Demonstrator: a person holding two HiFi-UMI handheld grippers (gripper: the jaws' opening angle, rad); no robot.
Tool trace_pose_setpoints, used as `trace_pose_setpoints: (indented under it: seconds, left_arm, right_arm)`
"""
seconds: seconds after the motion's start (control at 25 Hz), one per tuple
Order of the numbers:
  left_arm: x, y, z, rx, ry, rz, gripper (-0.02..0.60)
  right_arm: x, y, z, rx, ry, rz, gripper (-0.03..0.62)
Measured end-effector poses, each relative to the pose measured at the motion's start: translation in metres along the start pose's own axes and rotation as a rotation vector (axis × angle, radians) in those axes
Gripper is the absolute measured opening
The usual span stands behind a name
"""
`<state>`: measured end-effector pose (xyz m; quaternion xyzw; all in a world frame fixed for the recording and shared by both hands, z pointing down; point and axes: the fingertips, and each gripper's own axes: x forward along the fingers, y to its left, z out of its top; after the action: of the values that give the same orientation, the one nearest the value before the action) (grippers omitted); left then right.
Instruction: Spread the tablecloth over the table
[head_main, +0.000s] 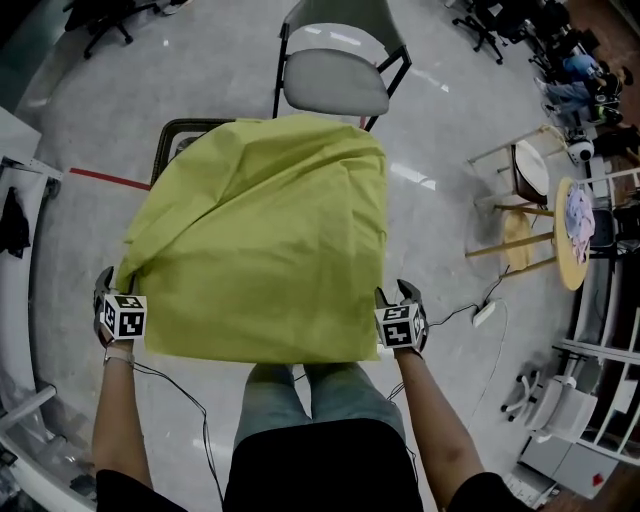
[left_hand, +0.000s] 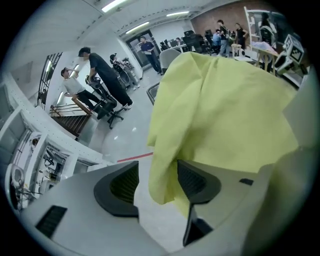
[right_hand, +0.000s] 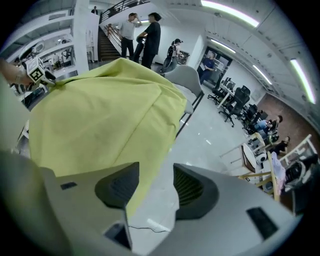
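A yellow-green tablecloth (head_main: 270, 240) lies draped over the table, whose dark far-left corner (head_main: 172, 135) alone shows. The cloth is creased and bunched toward the far side. My left gripper (head_main: 108, 287) is at the cloth's near-left corner and my right gripper (head_main: 396, 295) at its near-right corner. In the left gripper view the jaws (left_hand: 157, 182) stand apart, and a hanging cloth corner (left_hand: 162, 170) lies loose between them, against the right pad. In the right gripper view the jaws (right_hand: 156, 185) are also apart, with the cloth's edge (right_hand: 145, 170) beside the left pad, not pinched.
A grey folding chair (head_main: 335, 75) stands at the table's far side. Wooden stools and a round table (head_main: 535, 235) are off to the right, and a power strip with its cable (head_main: 485, 312) lies on the floor. People stand near office chairs (left_hand: 102, 75). My legs are at the near edge.
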<state>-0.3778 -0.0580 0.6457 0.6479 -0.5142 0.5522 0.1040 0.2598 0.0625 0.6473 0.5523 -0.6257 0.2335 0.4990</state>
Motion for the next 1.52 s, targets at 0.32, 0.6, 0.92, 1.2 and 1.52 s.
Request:
trace_pose_setpoints:
  seconds: [0.32,0.6,0.92,1.2,1.52]
  left_arm:
    - [-0.034,-0.045,-0.016,-0.15,-0.033,-0.035,0.249]
    - [-0.052,-0.103,-0.033,-0.254,-0.039,-0.127,0.249]
    - [-0.059,-0.148,-0.063,-0.383,-0.009,-0.234,0.249]
    - [-0.064,-0.159,-0.075,-0.476,-0.025,-0.275,0.165]
    - [-0.076,-0.168,-0.088,-0.405,0.025,-0.227,0.124]
  right_arm:
    - [0.001,0.089,0.057,-0.17,-0.092,0.174,0.209]
    - [-0.004,0.189,0.098,-0.365,-0.145,0.332,0.209]
    - [-0.008,0.245,0.093,-0.478,-0.1,0.432,0.209]
    - [-0.007,0.265,0.066,-0.475,-0.041,0.485,0.177]
    - [-0.026,0.288,0.035,-0.509,-0.03,0.514,0.147]
